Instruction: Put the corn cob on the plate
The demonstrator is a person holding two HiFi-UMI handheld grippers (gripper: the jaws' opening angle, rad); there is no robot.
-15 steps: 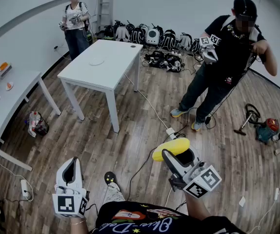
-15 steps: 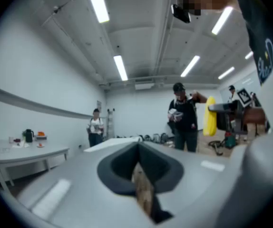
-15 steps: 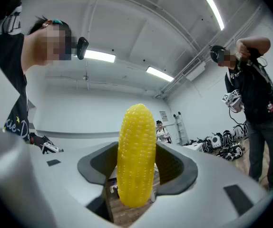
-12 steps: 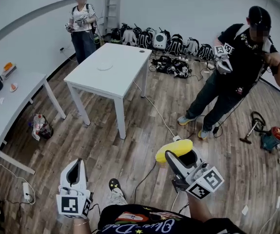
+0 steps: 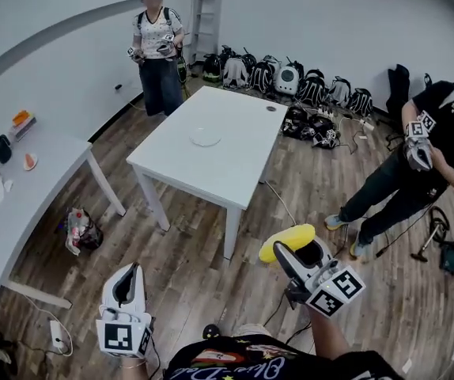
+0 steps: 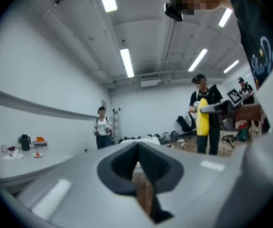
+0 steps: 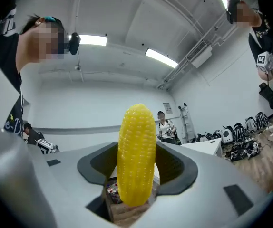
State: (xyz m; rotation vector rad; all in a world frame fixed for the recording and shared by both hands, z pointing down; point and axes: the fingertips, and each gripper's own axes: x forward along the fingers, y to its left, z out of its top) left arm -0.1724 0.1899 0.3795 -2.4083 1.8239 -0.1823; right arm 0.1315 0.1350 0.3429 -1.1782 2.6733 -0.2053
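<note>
Right now the corn cob [image 5: 285, 241] is clamped between the two jaws of the right gripper [image 5: 298, 253], held up in the air over the wooden floor [image 5: 187, 252]. In the right gripper view the yellow cob stands on end between the dark pads, its rounded tip well above them and its lower end just below. From the head view it lies crosswise at the jaw tips and sticks out to the left.

The left gripper [image 5: 126, 285] hangs lower and to the left, its jaws closed together with nothing between them.

Ahead stands a white table [image 5: 235, 176], and the plate [image 5: 206, 137] sits on its top toward the far side, bare, well apart from the cob. A small dark object [image 5: 270, 108] lies near the table's far corner.

A second white table [image 5: 29, 200] runs along the left wall with small items on it. One person [image 5: 158, 50] stands beyond the table, another [image 5: 429, 161] at the right edge, and a row of backpacks [image 5: 290, 77] lines the far wall.
</note>
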